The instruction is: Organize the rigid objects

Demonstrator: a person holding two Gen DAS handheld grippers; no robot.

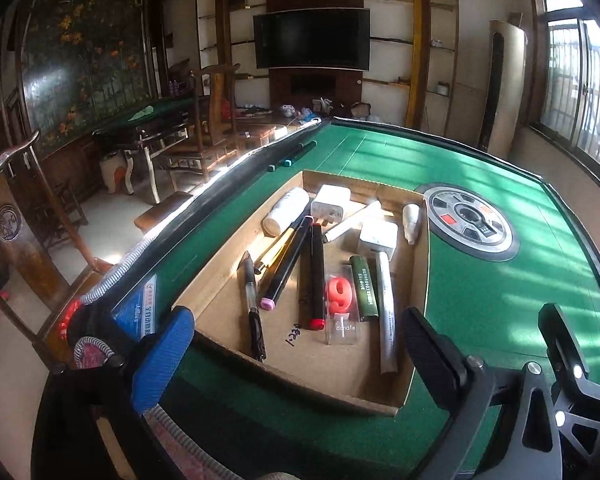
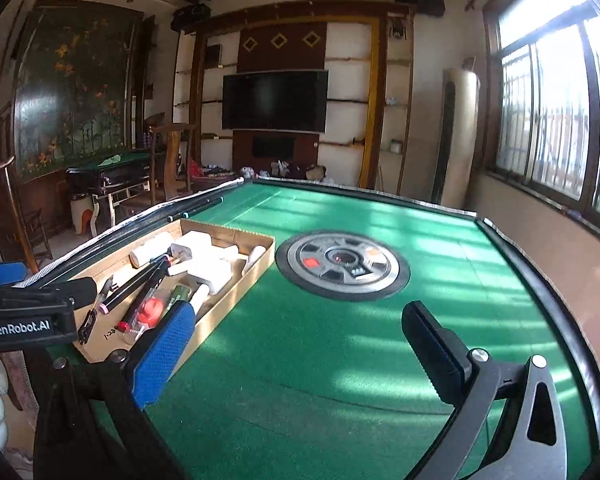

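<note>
The left tool (image 1: 300, 360) is showing one blue finger pad (image 1: 162, 356) with a fine dotted texture and one black ribbed pad (image 1: 432, 360), both sitting on dark grey metal arms with cut-out slots. Round silver screws (image 1: 534, 368) are shining at the joints. The right tool (image 2: 296, 354) is wearing the same blue pad (image 2: 162, 354) and black ribbed pad (image 2: 434, 354). White lettering reading "GenRobot.AI" (image 2: 19, 328) is showing on a black housing at the left edge of the right wrist view.

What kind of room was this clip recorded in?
Probably a home living room used for mahjong: a green felt automatic mahjong table with a round centre control panel, a wall-mounted black television, and carved wooden chairs.
</note>
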